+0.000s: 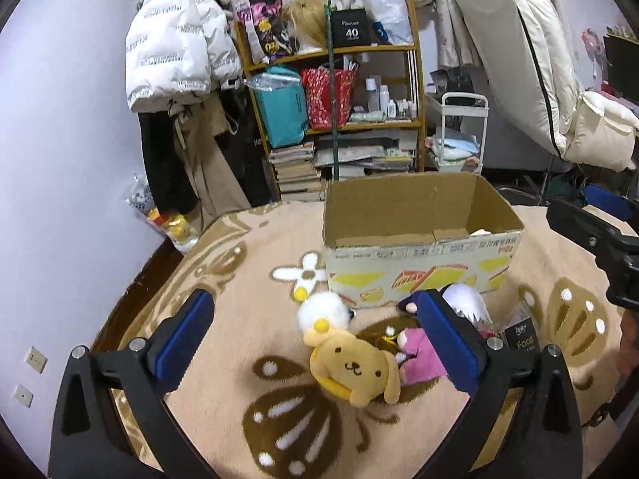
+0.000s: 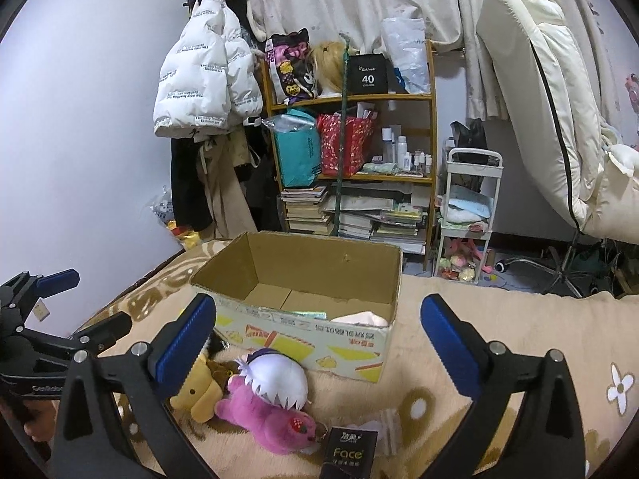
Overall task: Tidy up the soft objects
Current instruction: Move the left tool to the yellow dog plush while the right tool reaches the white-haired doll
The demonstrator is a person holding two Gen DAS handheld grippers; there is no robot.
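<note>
A yellow dog plush (image 1: pixel 355 367) lies on the beige blanket (image 1: pixel 239 279) in front of an open cardboard box (image 1: pixel 419 235). Beside it lie a white fluffy plush (image 1: pixel 323 311), a pink plush (image 1: pixel 419 359) and a white-haired doll (image 1: pixel 467 299). My left gripper (image 1: pixel 319 343) is open, its jaws wide around the yellow plush from above. In the right wrist view the pink plush (image 2: pixel 267 419), the white-haired doll (image 2: pixel 275 375) and the yellow plush (image 2: pixel 199 391) lie below my open, empty right gripper (image 2: pixel 319 343). The box (image 2: pixel 303 303) holds a pale soft item (image 2: pixel 359 319).
A black "Face" packet (image 2: pixel 349 455) and a clear plastic bag (image 2: pixel 383 427) lie on the blanket near the plushes. A cluttered wooden shelf (image 2: pixel 351 139), a white cart (image 2: pixel 467 219) and hanging coats (image 2: pixel 207 80) stand beyond the bed. A wall is to the left.
</note>
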